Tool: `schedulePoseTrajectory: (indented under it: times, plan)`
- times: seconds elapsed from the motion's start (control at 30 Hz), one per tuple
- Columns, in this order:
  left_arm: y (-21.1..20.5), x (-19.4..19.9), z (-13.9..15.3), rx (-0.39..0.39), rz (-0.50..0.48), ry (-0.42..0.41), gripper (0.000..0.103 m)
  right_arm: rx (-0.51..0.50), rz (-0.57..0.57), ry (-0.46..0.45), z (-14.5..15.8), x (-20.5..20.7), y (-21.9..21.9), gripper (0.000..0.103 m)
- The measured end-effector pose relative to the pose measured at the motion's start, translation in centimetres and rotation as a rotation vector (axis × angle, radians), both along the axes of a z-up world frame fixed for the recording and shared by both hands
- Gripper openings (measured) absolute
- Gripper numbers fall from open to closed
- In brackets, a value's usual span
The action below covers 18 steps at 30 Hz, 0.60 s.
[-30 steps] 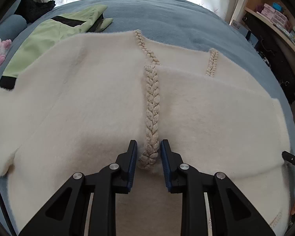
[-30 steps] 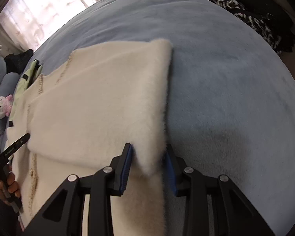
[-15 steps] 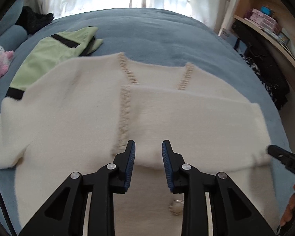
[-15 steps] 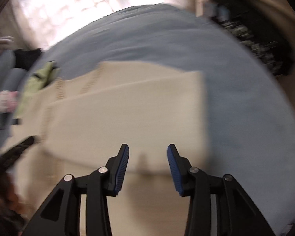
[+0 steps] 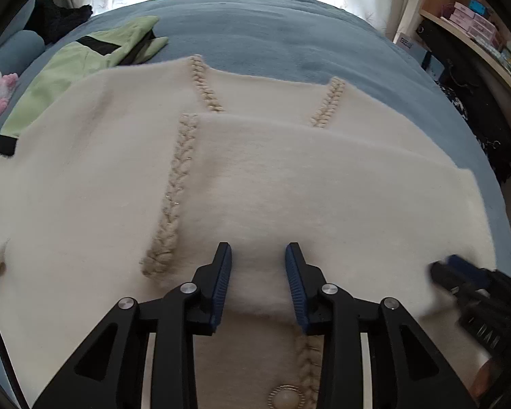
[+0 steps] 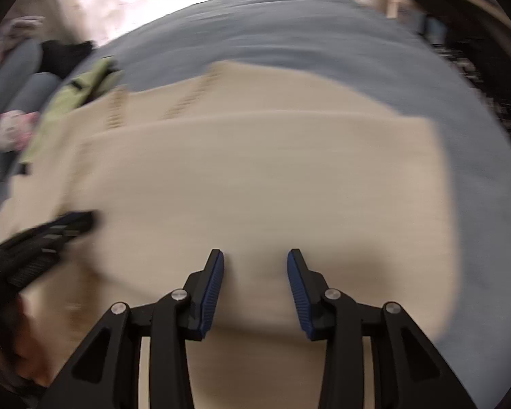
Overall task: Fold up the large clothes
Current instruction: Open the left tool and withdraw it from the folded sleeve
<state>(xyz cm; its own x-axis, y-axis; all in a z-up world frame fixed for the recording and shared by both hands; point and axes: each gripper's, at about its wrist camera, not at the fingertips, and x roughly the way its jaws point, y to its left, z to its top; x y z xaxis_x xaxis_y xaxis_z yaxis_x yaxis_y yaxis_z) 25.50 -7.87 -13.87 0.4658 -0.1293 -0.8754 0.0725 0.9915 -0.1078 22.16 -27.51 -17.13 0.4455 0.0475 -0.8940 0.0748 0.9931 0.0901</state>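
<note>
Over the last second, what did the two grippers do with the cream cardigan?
Both let go: the left gripper released the braided trim, the right gripper released the folded flap's corner, and both drew back open. The cream cardigan stays folded on the blue bed; the green garment is unmoved.

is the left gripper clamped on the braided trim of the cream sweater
No, the left gripper is open over plain fleece, and the braided trim of the cream sweater lies off to its left.
</note>
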Motion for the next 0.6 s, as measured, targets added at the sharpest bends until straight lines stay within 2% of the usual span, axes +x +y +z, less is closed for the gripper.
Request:
schedulePoseTrajectory:
  times: [0.03,0.07,0.1,0.13,0.3,0.47,0.6]
  plan:
    - [0.4,0.1,-0.1,0.021,0.011,-0.003,0.035,-0.042,-0.052,0.008,0.0,-0.2,-1.6,0.037]
    - [0.7,0.0,-0.1,0.038,0.021,-0.007,0.038,-0.033,-0.079,0.009,0.0,-0.4,-2.8,0.03]
    - [1.0,0.1,-0.2,0.031,0.022,-0.007,0.038,0.02,-0.102,0.007,0.1,-0.8,-4.2,0.022]
    - [1.3,0.0,-0.2,0.021,0.021,-0.005,0.038,0.042,-0.124,0.009,0.2,-1.1,-5.1,0.02]
    - [1.4,-0.5,0.3,0.038,0.018,-0.004,0.038,0.028,-0.213,0.009,1.5,-2.8,-6.5,0.02]
    - [1.2,-1.2,0.7,0.073,0.016,-0.018,0.045,0.01,-0.243,0.015,1.4,-3.3,-6.1,0.022]
    - [1.4,-1.4,0.9,0.065,0.023,-0.018,0.046,-0.042,-0.245,0.029,1.1,-3.2,-5.0,0.023]
